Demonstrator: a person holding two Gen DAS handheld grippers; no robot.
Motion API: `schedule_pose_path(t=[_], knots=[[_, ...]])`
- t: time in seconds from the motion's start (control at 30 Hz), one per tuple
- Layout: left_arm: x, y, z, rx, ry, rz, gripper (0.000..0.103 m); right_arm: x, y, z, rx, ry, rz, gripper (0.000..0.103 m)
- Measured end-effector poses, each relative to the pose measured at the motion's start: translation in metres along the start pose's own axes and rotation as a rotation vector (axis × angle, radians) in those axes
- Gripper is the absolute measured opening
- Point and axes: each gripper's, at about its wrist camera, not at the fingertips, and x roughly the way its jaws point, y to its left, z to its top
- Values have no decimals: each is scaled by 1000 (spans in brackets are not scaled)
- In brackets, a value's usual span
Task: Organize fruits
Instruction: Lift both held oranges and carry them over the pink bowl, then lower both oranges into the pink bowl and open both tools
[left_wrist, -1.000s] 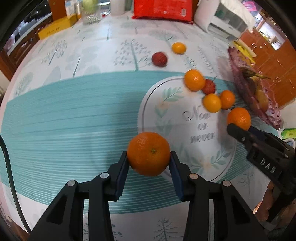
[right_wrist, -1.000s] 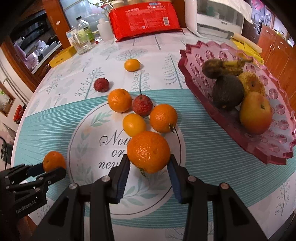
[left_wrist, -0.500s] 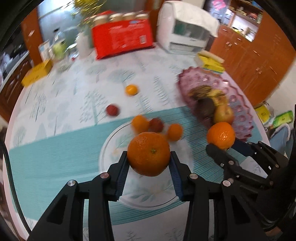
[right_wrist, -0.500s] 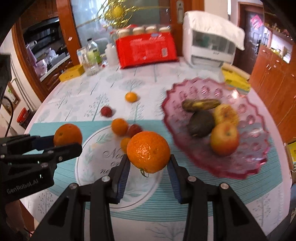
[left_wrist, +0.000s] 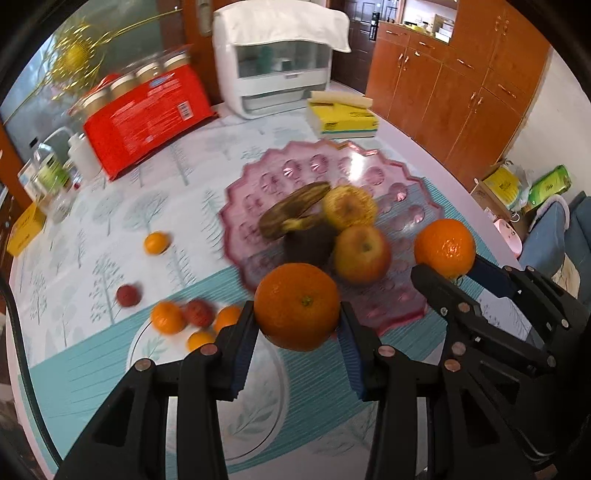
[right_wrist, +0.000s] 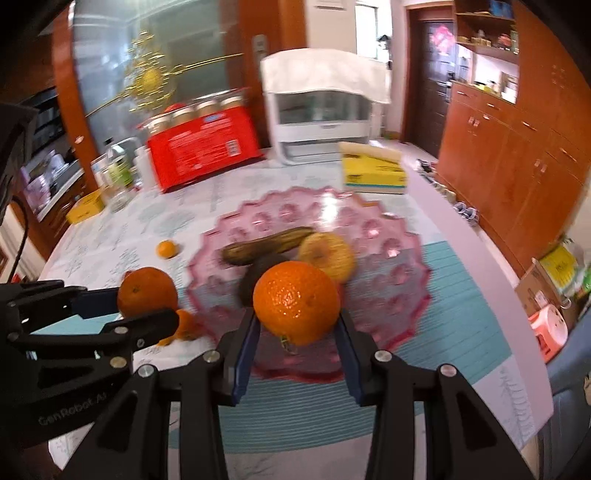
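My left gripper (left_wrist: 297, 312) is shut on a large orange (left_wrist: 297, 295), held in the air just short of the pink glass plate (left_wrist: 332, 155). To its right, my right gripper (left_wrist: 447, 266) carries a second orange (left_wrist: 445, 246) over the plate's near right rim. In the right wrist view the right gripper (right_wrist: 296, 318) is shut on its orange (right_wrist: 296, 295), above the plate's (right_wrist: 388, 236) near edge. The left gripper (right_wrist: 147, 307) and its orange (right_wrist: 147, 290) are at the left. On the plate lie a browned banana (left_wrist: 295, 212), a red-yellow apple (left_wrist: 362, 253), a yellow fruit (left_wrist: 349, 206) and a dark fruit (left_wrist: 308, 243).
Loose on the tablecloth left of the plate are a small orange (left_wrist: 157, 242), a red fruit (left_wrist: 128, 295) and a cluster of small oranges (left_wrist: 168, 317). At the back stand a red package (left_wrist: 147, 114), a white appliance (left_wrist: 280, 70), yellow boxes (left_wrist: 345, 118) and bottles (left_wrist: 51, 177).
Both grippers have risen from the table and swung toward the pink plate, each still gripping its orange. The plate now fills the middle of both views.
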Motion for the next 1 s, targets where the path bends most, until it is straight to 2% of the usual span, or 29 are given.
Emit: schedule_pose_path(t=[0.23,0.43,0.7,0.93,1.0], knots=[[26,-28,21,5,20,29,41,16,-45,18,37,-7,-59,42],[50,-38,27,-7,36,78,41,42,-66,29,40,32,-95,42],[82,-51,25,-4,78,142,41,69,-76,30,45,79,-129,42],[96,-59,29,7,82,173,42,88,-83,26,43,123,-153,42],[97,-61,31,16,76,184,42,87,-81,25,20,103,-173,43]])
